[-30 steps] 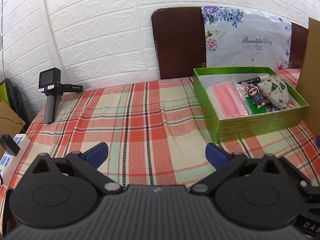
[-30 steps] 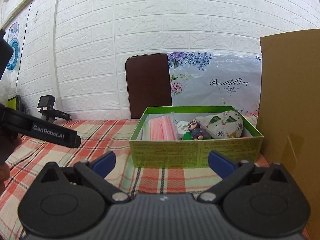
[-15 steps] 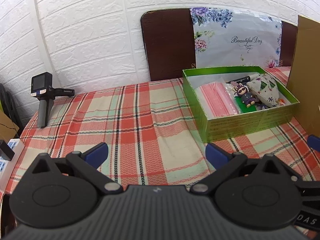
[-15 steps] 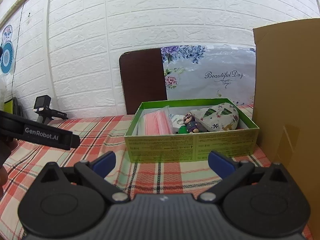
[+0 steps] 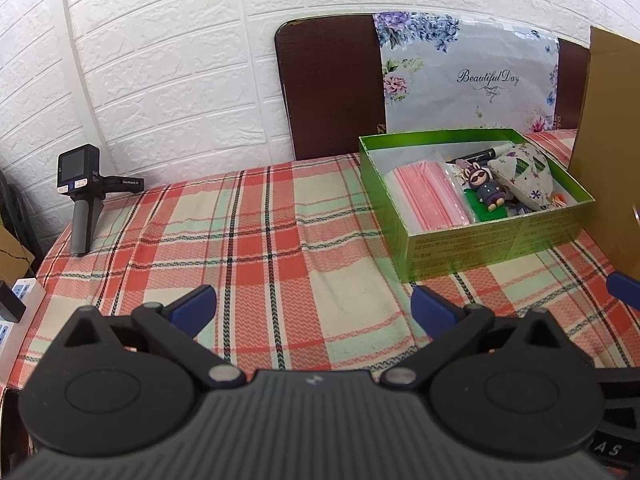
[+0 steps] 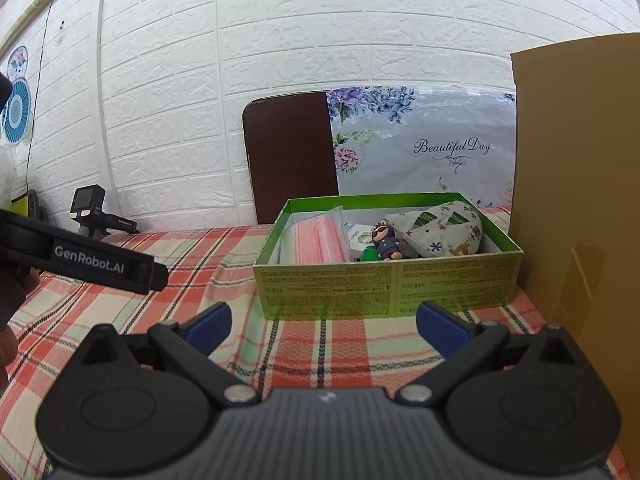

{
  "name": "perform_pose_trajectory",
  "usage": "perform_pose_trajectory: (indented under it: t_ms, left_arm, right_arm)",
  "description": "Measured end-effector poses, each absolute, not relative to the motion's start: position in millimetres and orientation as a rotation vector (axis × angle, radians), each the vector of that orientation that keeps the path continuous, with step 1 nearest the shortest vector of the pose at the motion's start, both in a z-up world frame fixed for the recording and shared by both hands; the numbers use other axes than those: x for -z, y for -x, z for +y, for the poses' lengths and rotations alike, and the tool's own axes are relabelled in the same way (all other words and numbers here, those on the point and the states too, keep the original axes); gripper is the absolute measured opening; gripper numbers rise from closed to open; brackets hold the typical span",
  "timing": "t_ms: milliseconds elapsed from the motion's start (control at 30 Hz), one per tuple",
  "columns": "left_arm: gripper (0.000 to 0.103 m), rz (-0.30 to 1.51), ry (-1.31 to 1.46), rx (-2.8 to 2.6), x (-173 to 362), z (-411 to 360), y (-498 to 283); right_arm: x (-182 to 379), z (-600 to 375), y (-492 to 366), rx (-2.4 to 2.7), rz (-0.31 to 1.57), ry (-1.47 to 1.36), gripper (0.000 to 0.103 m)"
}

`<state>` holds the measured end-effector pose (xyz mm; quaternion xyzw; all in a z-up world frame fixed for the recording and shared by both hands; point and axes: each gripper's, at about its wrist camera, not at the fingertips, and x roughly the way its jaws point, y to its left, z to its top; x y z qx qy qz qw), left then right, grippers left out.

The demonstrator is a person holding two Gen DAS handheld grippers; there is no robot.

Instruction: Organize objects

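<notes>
A green box (image 5: 496, 244) (image 6: 384, 284) stands on the plaid tablecloth at the right. Inside lie a bag of pink straws (image 5: 426, 198) (image 6: 320, 240), a small purple figure with sunglasses (image 5: 486, 190) (image 6: 386, 242), a patterned fabric pouch (image 5: 526, 174) (image 6: 444, 230) and a black pen (image 5: 478, 156). My left gripper (image 5: 314, 306) hovers open over the bare cloth left of the box, holding nothing. My right gripper (image 6: 324, 322) is open and empty just in front of the box's near wall. The left gripper's black arm (image 6: 88, 262) shows at the left of the right wrist view.
A handheld camera on a grip (image 5: 82, 196) (image 6: 90, 214) stands at the table's far left. A tall cardboard sheet (image 5: 608, 140) (image 6: 580, 208) rises right of the box. A brown board with a floral bag (image 5: 466, 80) leans on the wall. A power strip (image 5: 16, 300) sits off the left edge.
Both grippers have drawn back slightly and shifted, so the box sits a bit farther off in the views. Both stay open and empty; nothing on the table moved.
</notes>
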<state>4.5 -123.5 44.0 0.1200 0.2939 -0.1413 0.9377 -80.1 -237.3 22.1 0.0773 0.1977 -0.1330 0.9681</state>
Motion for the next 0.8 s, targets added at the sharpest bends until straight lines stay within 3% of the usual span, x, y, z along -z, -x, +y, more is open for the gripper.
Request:
perform_pose_trajectory:
  t_ms: [800]
  left_arm:
    - [0.103, 0.622, -0.236, 0.295, -39.3, -120.8, -7.2]
  right_arm:
    - [-18.9, -231.5, 77.2, 0.255, 0.419, -0.139, 0.102]
